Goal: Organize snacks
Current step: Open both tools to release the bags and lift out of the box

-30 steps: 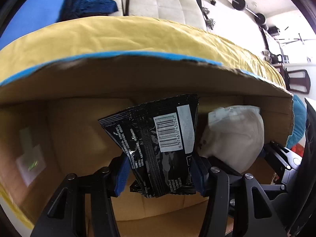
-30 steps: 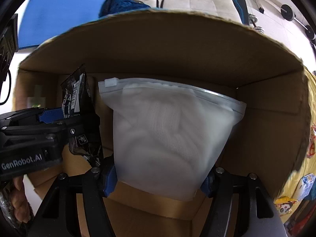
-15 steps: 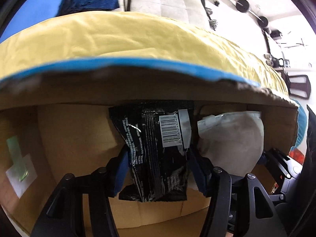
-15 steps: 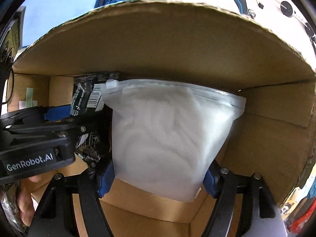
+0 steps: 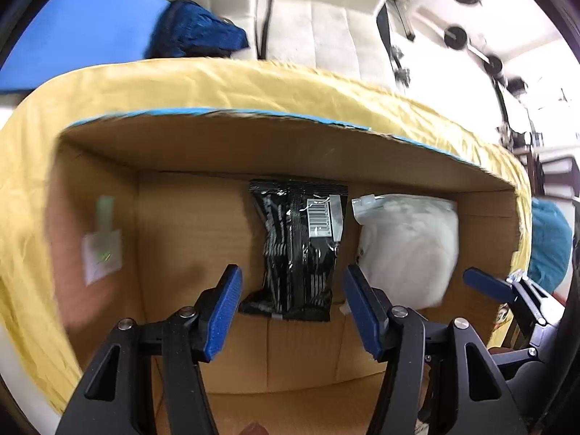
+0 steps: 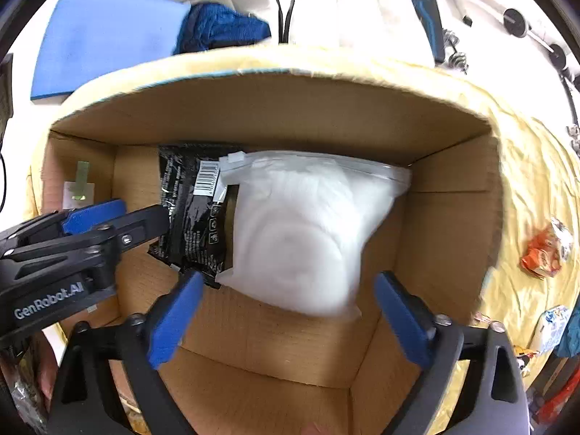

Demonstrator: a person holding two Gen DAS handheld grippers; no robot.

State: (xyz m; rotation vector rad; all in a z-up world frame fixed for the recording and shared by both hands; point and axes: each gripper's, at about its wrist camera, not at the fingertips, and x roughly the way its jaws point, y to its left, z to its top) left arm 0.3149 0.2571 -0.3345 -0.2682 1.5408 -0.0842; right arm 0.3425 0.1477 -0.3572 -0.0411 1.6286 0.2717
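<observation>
Inside the cardboard box (image 6: 453,224), black snack packet (image 5: 299,250) and white zip bag (image 6: 304,232) lie released; both your tools (image 5: 290,311) (image 6: 286,322) gape empty — fetch remaining snacks.

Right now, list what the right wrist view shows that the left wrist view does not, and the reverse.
Only the right wrist view shows the orange snack packet and the blue-and-white packet lying on the yellow cloth.

Only the left wrist view shows the teal object beyond the box's right wall.

Both show the cardboard box, the black snack packet, the white zip bag, and both the left gripper and the right gripper open.
</observation>
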